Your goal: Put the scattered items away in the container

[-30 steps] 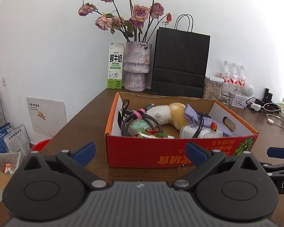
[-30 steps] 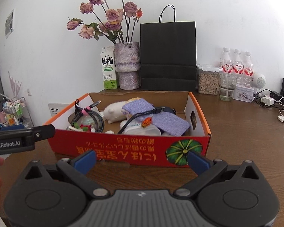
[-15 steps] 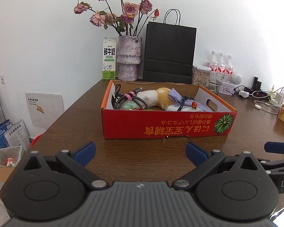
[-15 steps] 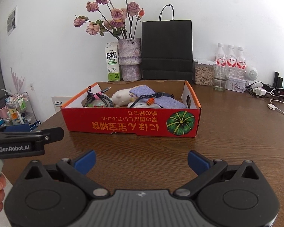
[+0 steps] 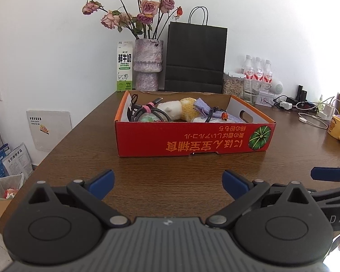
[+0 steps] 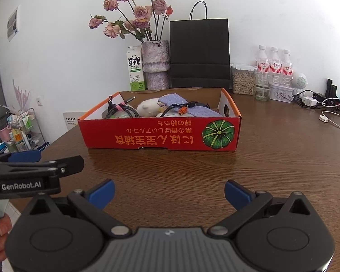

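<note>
A red cardboard box (image 5: 192,139) (image 6: 161,133) stands on the brown table. It holds coiled cables (image 5: 147,113) (image 6: 122,111), a white and yellow plush toy (image 5: 176,108) (image 6: 149,106), a purple cloth (image 5: 202,107) (image 6: 172,99) and a white item under a black cord. My left gripper (image 5: 167,182) is open and empty, well back from the box's front wall. My right gripper (image 6: 168,193) is open and empty, also back from the box. Each gripper shows at the edge of the other's view.
Behind the box stand a milk carton (image 5: 124,65), a vase of dried roses (image 5: 148,64) and a black paper bag (image 5: 195,56). Water bottles (image 6: 274,64), a jar, chargers and cables (image 6: 328,117) lie at the right. A yellow mug (image 5: 338,128) sits far right. The table's left edge drops to the floor.
Both grippers have drawn back from the box, which now looks smaller and farther away. Both stay open and empty.
</note>
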`<state>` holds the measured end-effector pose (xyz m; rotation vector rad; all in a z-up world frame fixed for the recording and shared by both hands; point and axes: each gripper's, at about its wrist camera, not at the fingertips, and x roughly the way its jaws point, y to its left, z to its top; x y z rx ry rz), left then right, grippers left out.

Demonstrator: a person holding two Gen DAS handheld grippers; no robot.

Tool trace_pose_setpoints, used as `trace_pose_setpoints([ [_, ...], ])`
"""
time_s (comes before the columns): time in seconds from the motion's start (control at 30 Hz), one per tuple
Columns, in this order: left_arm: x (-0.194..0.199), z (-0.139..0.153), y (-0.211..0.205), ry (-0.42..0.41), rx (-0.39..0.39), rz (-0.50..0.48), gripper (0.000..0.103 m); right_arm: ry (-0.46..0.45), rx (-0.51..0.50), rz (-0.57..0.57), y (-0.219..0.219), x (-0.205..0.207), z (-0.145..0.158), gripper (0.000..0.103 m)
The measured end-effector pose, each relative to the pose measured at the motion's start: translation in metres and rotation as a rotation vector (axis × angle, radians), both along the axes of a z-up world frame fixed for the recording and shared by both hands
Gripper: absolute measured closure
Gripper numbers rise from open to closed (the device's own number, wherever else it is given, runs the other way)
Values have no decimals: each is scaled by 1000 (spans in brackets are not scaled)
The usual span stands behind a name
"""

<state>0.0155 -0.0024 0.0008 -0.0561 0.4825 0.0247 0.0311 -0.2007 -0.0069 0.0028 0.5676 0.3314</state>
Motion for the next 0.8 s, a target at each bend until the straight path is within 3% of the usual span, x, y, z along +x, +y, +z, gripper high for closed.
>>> trace_pose_setpoints([
  [0.8, 1, -2, -2, 11, 10, -7, 0, 11, -9, -2, 0, 3, -4, 0],
])
